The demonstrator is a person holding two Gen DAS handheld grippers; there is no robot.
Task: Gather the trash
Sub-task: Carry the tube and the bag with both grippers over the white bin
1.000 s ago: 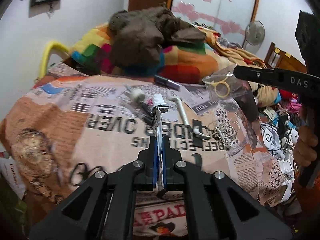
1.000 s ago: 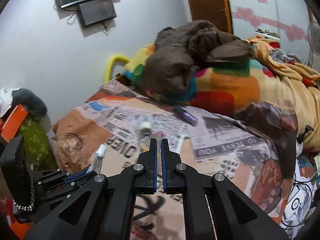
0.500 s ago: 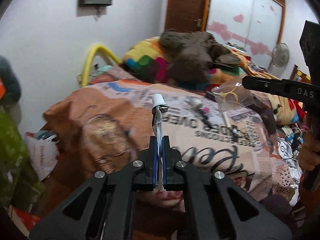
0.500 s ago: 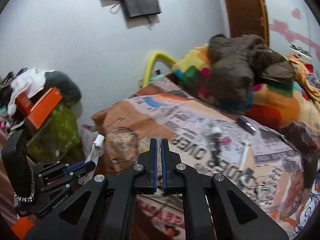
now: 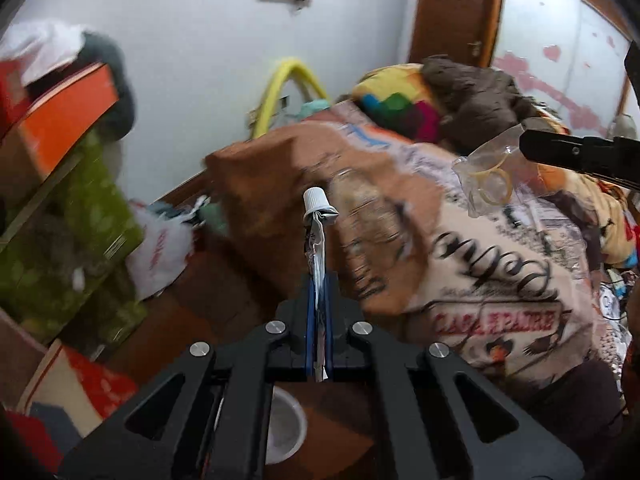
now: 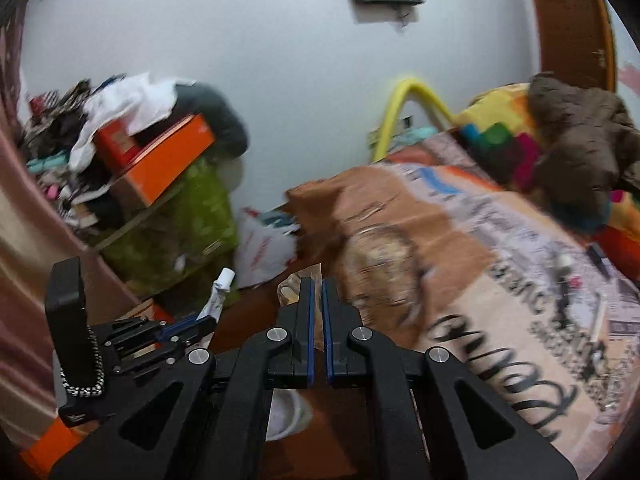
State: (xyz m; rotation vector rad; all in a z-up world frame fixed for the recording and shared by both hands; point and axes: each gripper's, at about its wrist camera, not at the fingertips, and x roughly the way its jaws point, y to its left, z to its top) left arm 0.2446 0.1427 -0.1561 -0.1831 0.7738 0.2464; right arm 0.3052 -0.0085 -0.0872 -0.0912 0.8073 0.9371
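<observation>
My left gripper is shut on a squeezed tube with a white cap, held upright in the air beside the bed; it also shows in the right wrist view, where the left gripper sits at lower left. My right gripper is shut on a clear plastic bag; in the left wrist view the bag, with yellow rings inside, hangs from the right gripper. A white plastic bag lies on the floor by the bed corner.
The bed with a newspaper-print sheet fills the right. A green bundle under an orange box stands at left. A white cup sits on the brown floor below my left gripper. A yellow hoop leans on the wall.
Both grippers have swung left, away from the bed top toward the floor corner, still holding the tube and the clear bag. The view is motion-blurred.
</observation>
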